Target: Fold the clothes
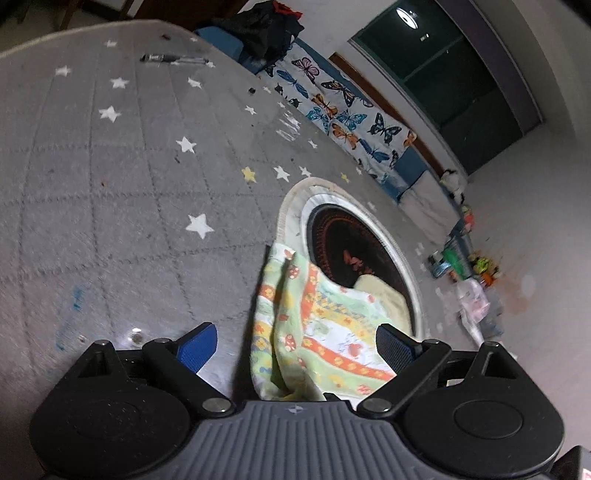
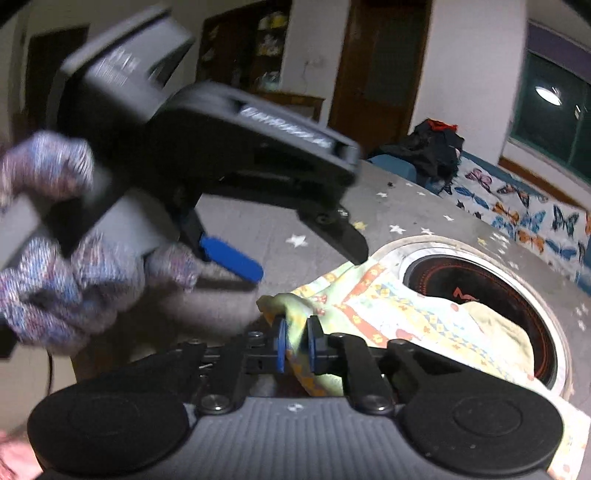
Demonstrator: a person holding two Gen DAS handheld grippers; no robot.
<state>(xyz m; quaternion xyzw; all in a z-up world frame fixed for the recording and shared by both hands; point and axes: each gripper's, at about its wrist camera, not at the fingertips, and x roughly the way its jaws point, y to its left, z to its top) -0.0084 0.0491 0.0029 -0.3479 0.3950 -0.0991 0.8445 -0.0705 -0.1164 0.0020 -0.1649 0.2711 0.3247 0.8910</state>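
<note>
A pale green, yellow and orange patterned garment (image 1: 314, 325) lies bunched on the grey star-print table cover (image 1: 110, 184), partly over a round black cooktop (image 1: 354, 251). My left gripper (image 1: 295, 350) is open, its blue pads (image 1: 195, 347) on either side of the garment's raised edge, not touching it. In the right wrist view my right gripper (image 2: 295, 347) is shut on a corner of the garment (image 2: 388, 306). The left gripper (image 2: 306, 258) shows there too, open, held by a gloved hand (image 2: 74, 280) just above the garment's edge.
A pen (image 1: 173, 58) lies on the far part of the cover. A butterfly-print cloth (image 1: 343, 110) runs along the table's far right edge, with a dark clothes pile (image 1: 266, 33) at its end. Toys and bags (image 1: 469, 280) lie on the floor to the right.
</note>
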